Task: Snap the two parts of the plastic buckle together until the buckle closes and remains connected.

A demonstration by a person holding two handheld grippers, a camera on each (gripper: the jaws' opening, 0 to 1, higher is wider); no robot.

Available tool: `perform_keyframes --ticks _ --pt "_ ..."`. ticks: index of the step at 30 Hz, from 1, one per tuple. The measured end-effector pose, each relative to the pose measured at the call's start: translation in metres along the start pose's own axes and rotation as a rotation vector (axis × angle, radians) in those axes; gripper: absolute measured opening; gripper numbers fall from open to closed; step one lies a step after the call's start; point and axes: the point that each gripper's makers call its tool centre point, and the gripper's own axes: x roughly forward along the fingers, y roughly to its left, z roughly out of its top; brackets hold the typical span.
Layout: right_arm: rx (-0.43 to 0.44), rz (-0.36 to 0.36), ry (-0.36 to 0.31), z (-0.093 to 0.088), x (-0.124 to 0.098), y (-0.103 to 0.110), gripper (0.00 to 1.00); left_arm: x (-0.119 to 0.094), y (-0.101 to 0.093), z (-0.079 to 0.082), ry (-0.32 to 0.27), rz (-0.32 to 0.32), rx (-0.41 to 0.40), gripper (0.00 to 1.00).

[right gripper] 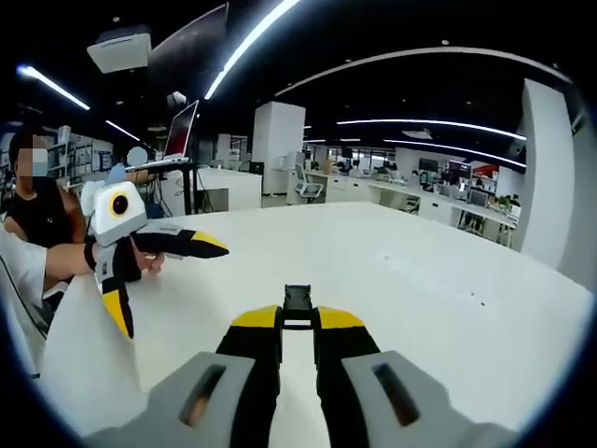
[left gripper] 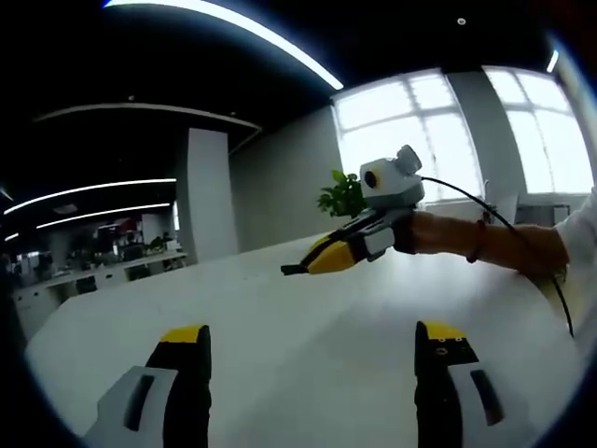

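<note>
A small black plastic buckle piece (right gripper: 298,301) sticks out between the yellow tips of my right gripper (right gripper: 298,319), which is shut on it above the white table (right gripper: 420,271). In the left gripper view the same gripper (left gripper: 322,259) hovers over the table in a person's hand, with the black piece (left gripper: 293,270) at its tip. My left gripper (left gripper: 312,338) is open, its jaws wide apart with nothing between them. From the right gripper view it (right gripper: 154,275) appears at the left, its jaws spread. I cannot tell whether the black piece is one buckle part or both joined.
The white table (left gripper: 280,317) stretches wide under both grippers. A green plant (left gripper: 342,194) stands at its far edge by bright windows. A person (right gripper: 33,210) is at the left beside a monitor on a stand (right gripper: 182,131). Office desks lie beyond.
</note>
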Motion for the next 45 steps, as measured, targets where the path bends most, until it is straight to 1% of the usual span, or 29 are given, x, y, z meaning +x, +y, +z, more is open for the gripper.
perform_keyframes --ticks 3,12,17,20,24,32,37,40,42,45 --pt "0.0 -0.012 0.01 -0.003 0.001 -0.003 0.11 0.0 -0.001 0.0 -0.001 -0.002 0.003 0.92" --pt "0.035 -0.009 0.015 -0.009 0.007 -0.005 0.11 -0.001 0.001 0.002 -0.003 0.007 -0.003 0.92" --pt "0.036 -0.002 0.015 -0.007 0.01 0.0 0.11 0.0 0.004 0.003 -0.007 0.013 -0.014 0.92" --pt "0.032 -0.001 0.02 -0.009 0.01 0.006 0.11 -0.001 0.003 0.003 -0.005 0.018 -0.006 0.92" --pt "0.043 -0.007 0.029 -0.014 0.014 0.002 0.11 -0.001 0.003 0.003 -0.008 0.013 -0.012 0.92" --pt "0.074 -0.008 0.058 -0.03 0.019 -0.001 0.11 -0.001 0.001 0.003 -0.005 0.014 -0.005 0.92" --pt "0.077 0.0 0.068 -0.031 0.019 0.001 0.11 -0.001 0.0 0.002 -0.007 0.006 -0.011 0.92" --pt "0.064 -0.008 0.081 -0.035 0.021 0.002 0.11 -0.001 0.001 0.002 -0.004 0.007 -0.008 0.92" --pt "0.065 0.0 0.086 -0.038 0.022 0.008 0.11 0.0 0.002 0.003 -0.006 0.009 -0.008 0.92" --pt "0.067 -0.001 0.098 -0.042 0.023 0.006 0.11 -0.001 0.001 0.003 -0.009 0.008 -0.01 0.92"
